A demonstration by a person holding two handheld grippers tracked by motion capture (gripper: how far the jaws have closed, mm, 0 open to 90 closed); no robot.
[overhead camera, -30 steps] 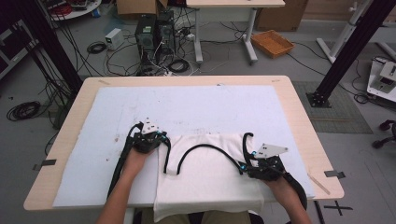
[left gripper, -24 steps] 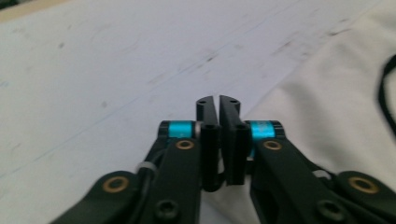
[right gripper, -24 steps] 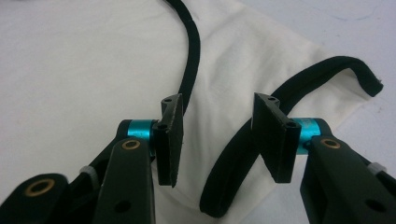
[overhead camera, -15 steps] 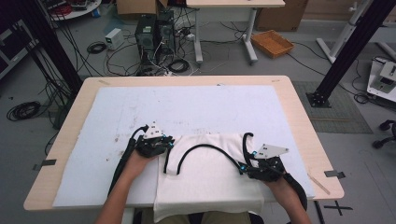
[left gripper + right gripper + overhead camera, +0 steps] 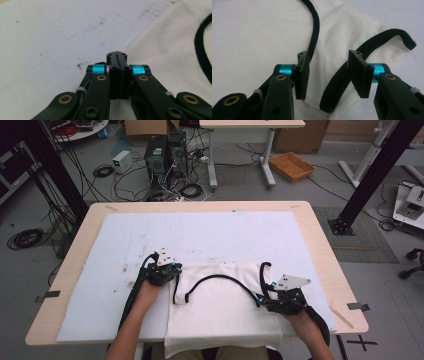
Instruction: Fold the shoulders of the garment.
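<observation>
Left hand-held gripper (image 5: pixel 172 270) is sitting at the upper left corner of the white garment (image 5: pixel 225 310), further toward the cloth than a second ago, when it was lying a little more to the left on the white mat (image 5: pixel 200 235). Its jaws are pressed flat together in the left gripper view (image 5: pixel 117 55); they parted slightly and have just been closing again, and whether any fabric is caught between them cannot be told, since the cloth edge is lying just beside and beneath the tips. Right hand-held gripper (image 5: pixel 264 292) is resting where it was, at the garment's right edge, its jaws (image 5: pixel 328 63) standing apart with nothing pinched; one loop of the black strap (image 5: pixel 352 82) is lying on the cloth between and beneath them.

White garment is lying flat on the near half of the mat, its lower hem hanging over the near edge of the desk (image 5: pixel 325 245), much as before. Black trim (image 5: pixel 210 282) is curving across its upper part between the two grippers. Forearms are coming in from the near edge.

Beyond the desk, computer towers (image 5: pixel 162 155), tangled cables and a wicker tray (image 5: pixel 291 166) are sitting on the floor.
</observation>
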